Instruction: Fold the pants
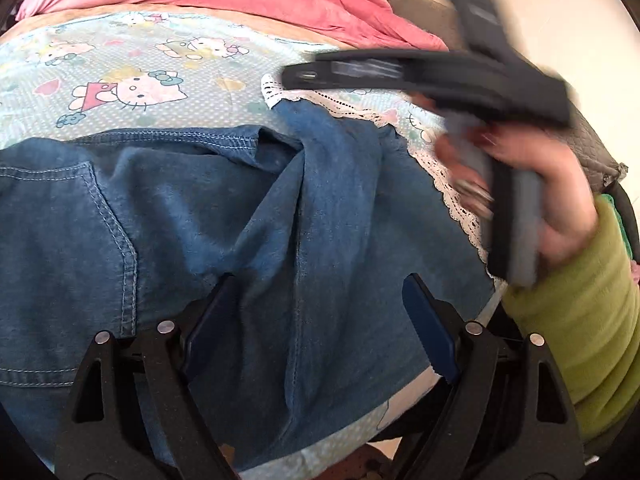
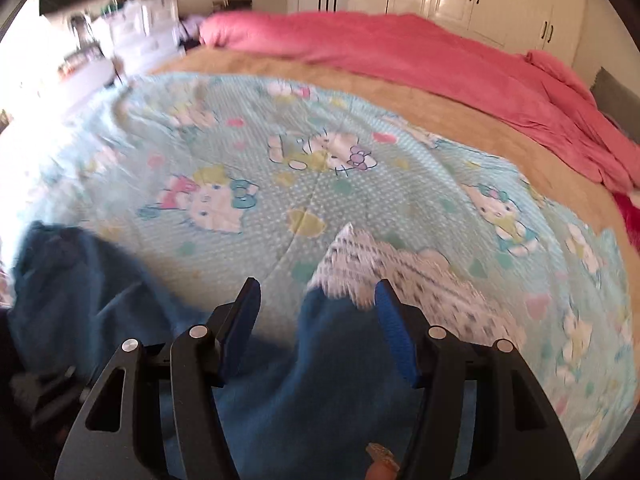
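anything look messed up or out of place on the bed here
The blue denim pants are bunched rather than flat, with a raised fold running up the middle. The white lace edge of the pale cartoon-cat printed sheet is flipped up at the corner beside them. Nothing looks spilled or damaged.

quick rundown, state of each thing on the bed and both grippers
jeans: spread on the bed, rumpled, not yet folded
left gripper: open, over the jeans, nothing gripped
right gripper: open, denim below its fingers, nothing gripped
cartoon cat sheet: laid flat, lace-edged corner turned up
pink duvet: bunched along the far side of the bed
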A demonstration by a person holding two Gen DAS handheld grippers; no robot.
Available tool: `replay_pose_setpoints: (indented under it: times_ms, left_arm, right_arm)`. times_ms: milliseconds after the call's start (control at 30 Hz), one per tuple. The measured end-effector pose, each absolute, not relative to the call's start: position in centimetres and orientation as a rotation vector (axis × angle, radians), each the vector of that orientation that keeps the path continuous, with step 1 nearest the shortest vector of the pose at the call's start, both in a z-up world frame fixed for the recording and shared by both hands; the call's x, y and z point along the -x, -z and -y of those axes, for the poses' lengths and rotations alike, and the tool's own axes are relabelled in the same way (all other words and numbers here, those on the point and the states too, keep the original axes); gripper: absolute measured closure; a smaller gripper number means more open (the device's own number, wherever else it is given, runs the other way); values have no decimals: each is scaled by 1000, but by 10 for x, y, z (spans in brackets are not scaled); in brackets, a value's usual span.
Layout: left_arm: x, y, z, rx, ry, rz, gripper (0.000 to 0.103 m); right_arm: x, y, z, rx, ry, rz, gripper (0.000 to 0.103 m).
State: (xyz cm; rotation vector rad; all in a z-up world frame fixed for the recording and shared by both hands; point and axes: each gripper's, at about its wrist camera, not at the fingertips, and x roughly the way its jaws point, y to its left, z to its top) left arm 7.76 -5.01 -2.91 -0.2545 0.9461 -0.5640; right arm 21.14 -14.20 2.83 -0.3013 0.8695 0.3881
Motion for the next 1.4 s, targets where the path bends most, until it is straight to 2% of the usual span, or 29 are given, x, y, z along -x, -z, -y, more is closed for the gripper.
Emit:
replay_pose_setpoints:
  times_ms: [100, 233, 267, 333, 367, 467, 600, 867, 933, 967, 1033, 1100, 1233, 1400]
  left_arm:
    - [-74, 27, 53, 241, 585, -927, 45]
    - [-71, 28, 53, 224, 602, -919, 45]
    - [-70, 28, 51, 230, 608, -919, 45]
    - [-69, 28, 49, 229, 609, -916, 45]
    - [-69, 28, 47, 232, 605, -913, 45]
    - [-67, 27, 41, 235, 606, -908, 44]
    - [-68, 27, 44, 213, 605, -895, 35]
    - [-62, 29, 65, 67, 557, -847, 36]
    - [-60, 29, 71, 9, 549, -834, 56]
    - [-60, 29, 73, -9, 547, -828, 62]
    - [-53, 27, 72, -40, 559, -820, 87]
    - [-52, 21, 70, -45, 592, -812, 103]
    - [-34, 8, 66, -124, 602, -751, 103]
    - [-30, 7, 73, -177, 641, -758, 102]
  right_arm:
    - [-242, -9, 123, 338, -329, -929, 45]
    - [-273, 15, 118, 376, -193, -972, 45]
    - [-276, 16, 121, 357, -187, -963, 55]
    - [-278, 15, 138, 275, -187, -955, 85]
    - [-277, 11, 146, 234, -199, -944, 94]
    - [-258, -12, 174, 167, -204, -869, 94]
    - [-226, -38, 225, 5, -219, -816, 94]
    - [-149, -57, 326, -234, -194, -771, 94]
    - [-132, -53, 347, -296, -174, -774, 94]
    - [-125, -51, 355, -327, -169, -778, 94]
    - [-111, -47, 370, -372, -163, -790, 94]
    - [-99, -45, 379, -382, -164, -801, 94]
    - [-70, -41, 386, -349, -167, -821, 94]
    - [-42, -15, 394, -339, -156, -901, 93]
